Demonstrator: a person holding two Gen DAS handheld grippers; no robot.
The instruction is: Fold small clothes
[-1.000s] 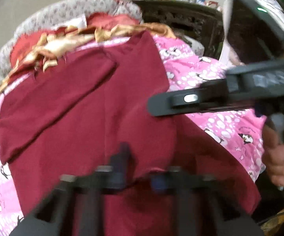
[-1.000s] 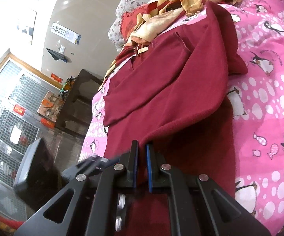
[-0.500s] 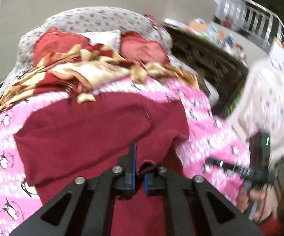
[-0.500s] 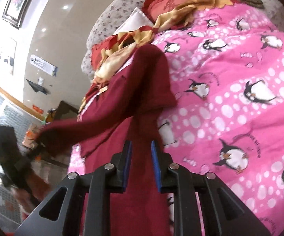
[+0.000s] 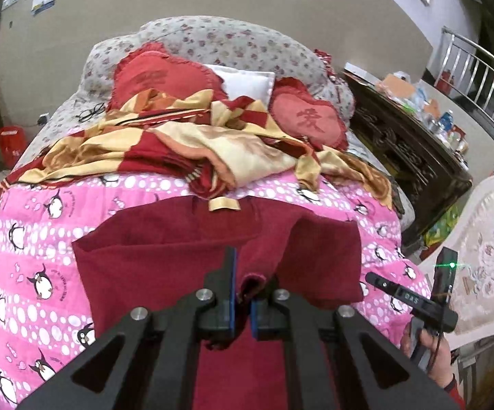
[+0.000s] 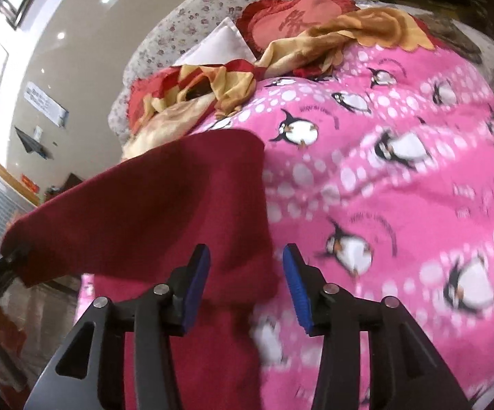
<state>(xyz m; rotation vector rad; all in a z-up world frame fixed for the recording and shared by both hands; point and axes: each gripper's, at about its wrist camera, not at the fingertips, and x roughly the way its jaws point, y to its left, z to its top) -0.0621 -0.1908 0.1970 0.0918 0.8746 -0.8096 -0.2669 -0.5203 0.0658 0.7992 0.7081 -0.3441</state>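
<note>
A dark red garment (image 5: pixel 164 249) lies on a pink penguin-print blanket (image 5: pixel 35 239) on the bed. My left gripper (image 5: pixel 243 290) is shut on a lifted fold of the garment's edge near the middle. In the right wrist view the garment (image 6: pixel 164 205) hangs as a raised fold on the left. My right gripper (image 6: pixel 247 280) is open, its blue pads (image 6: pixel 197 283) apart over the garment's right edge, holding nothing. The right gripper also shows in the left wrist view (image 5: pixel 414 300), held in a hand at lower right.
A red and gold checked cloth (image 5: pixel 178 143) lies bunched at the head of the bed, with red cushions (image 5: pixel 308 119) and a white pillow (image 5: pixel 243 80). A dark carved cabinet (image 5: pixel 404 150) and a pale chair (image 5: pixel 486 259) stand at the right.
My right gripper has opened and let go of the garment. My left gripper has pulled the held fold back toward the bed's near side, and the garment now lies folded over.
</note>
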